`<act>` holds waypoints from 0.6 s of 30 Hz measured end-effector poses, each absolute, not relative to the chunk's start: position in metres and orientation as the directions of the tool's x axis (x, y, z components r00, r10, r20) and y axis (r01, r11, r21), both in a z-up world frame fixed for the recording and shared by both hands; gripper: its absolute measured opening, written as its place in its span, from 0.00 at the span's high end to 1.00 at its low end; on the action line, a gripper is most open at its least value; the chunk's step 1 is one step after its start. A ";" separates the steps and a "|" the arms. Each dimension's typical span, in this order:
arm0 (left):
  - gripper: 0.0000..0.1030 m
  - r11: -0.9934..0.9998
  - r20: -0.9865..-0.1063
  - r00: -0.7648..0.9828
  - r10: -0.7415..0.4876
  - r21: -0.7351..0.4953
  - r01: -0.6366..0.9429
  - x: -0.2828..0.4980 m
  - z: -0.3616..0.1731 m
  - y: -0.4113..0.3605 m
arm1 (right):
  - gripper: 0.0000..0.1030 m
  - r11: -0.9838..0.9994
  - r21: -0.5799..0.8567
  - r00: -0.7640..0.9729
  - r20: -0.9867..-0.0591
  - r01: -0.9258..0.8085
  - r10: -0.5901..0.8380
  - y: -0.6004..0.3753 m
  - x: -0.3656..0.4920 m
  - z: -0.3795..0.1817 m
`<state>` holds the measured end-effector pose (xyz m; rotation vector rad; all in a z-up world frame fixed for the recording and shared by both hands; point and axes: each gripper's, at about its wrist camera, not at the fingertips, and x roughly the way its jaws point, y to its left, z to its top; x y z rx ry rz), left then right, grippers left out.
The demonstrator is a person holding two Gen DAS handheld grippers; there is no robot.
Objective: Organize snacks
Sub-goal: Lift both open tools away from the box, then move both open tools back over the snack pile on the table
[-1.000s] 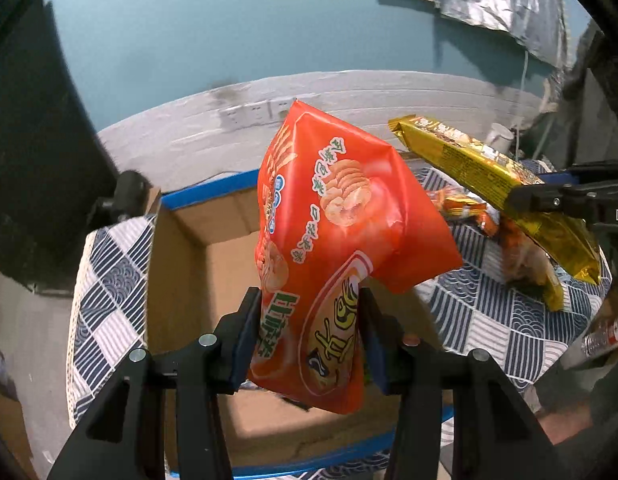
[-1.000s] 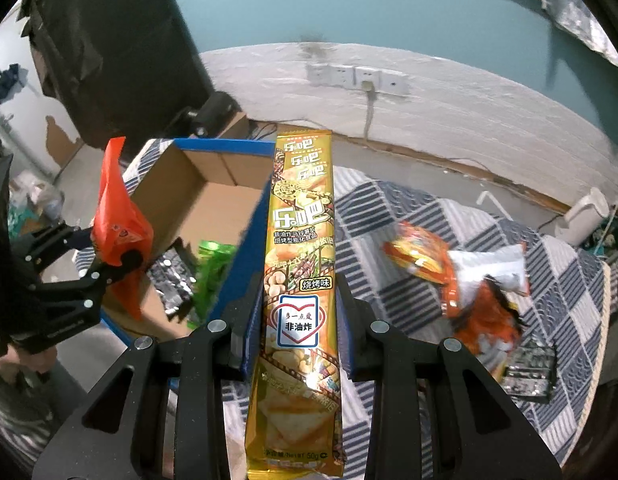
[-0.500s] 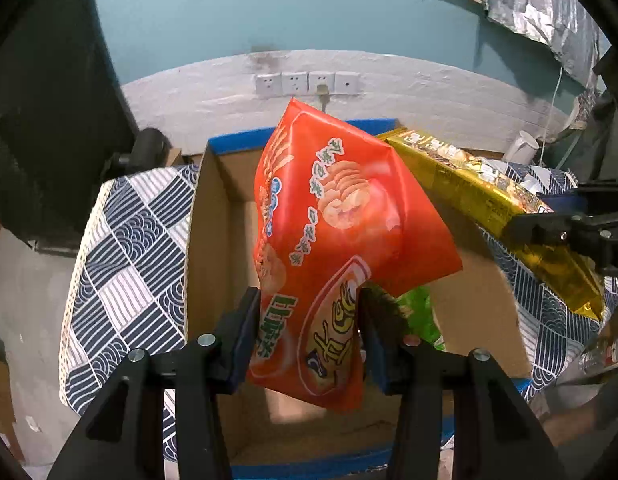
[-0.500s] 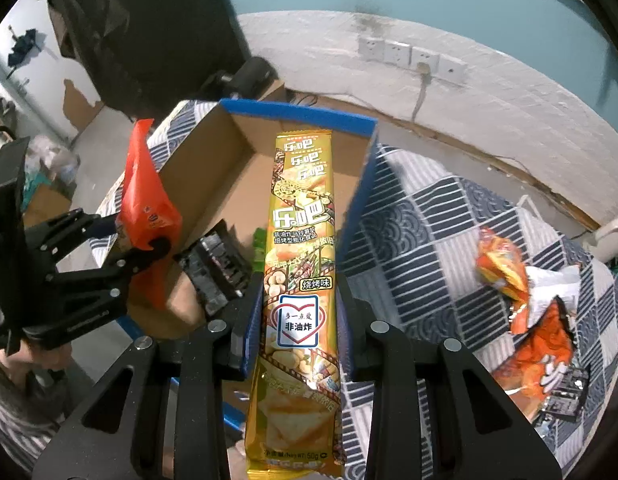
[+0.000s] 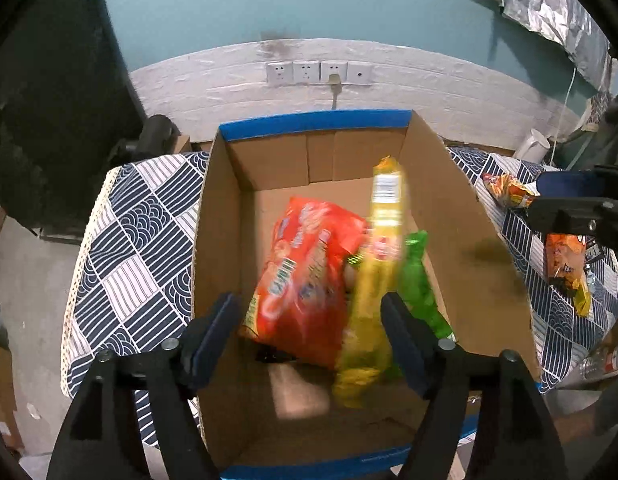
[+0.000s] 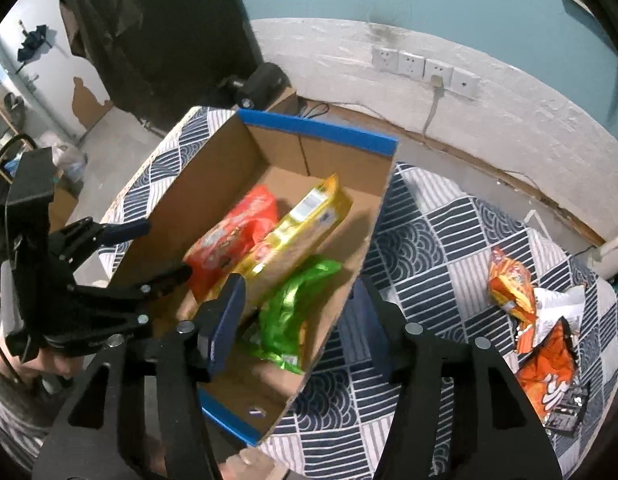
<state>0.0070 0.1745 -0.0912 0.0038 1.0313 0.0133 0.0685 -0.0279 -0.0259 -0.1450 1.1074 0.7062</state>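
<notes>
Blurred orange snack bag (image 5: 305,280), boxed

You're in a lived-in home room; teal wall (image 5: 237,4) with sockets (image 5: 319,73), peeling paint, a patterned tablecloth (image 6: 449,240), a kettle (image 5: 531,151).

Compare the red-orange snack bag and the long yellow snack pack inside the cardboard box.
Colour: the red-orange snack bag is red-orange; the long yellow snack pack is golden yellow.
Shape: the bag is broad and puffy; the pack is long and narrow.
Position: in the right wrist view the bag lies nearer the box's left wall, the pack beside it toward the middle.
Both are in the cardboard box, gripped by neither gripper.
</notes>
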 end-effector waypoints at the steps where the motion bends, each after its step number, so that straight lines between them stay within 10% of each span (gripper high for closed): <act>1: 0.24 1.000 -0.855 0.518 0.015 0.015 -0.005 0.006 -0.090 0.172 | 0.44 0.780 0.229 0.260 -0.856 -0.583 0.446 -0.031 0.070 -0.025; 18: 0.23 0.992 -0.840 0.542 -0.011 0.058 0.110 0.007 -0.072 0.117 | 0.34 0.846 0.189 0.323 -0.865 -0.499 0.384 -0.110 0.063 -0.028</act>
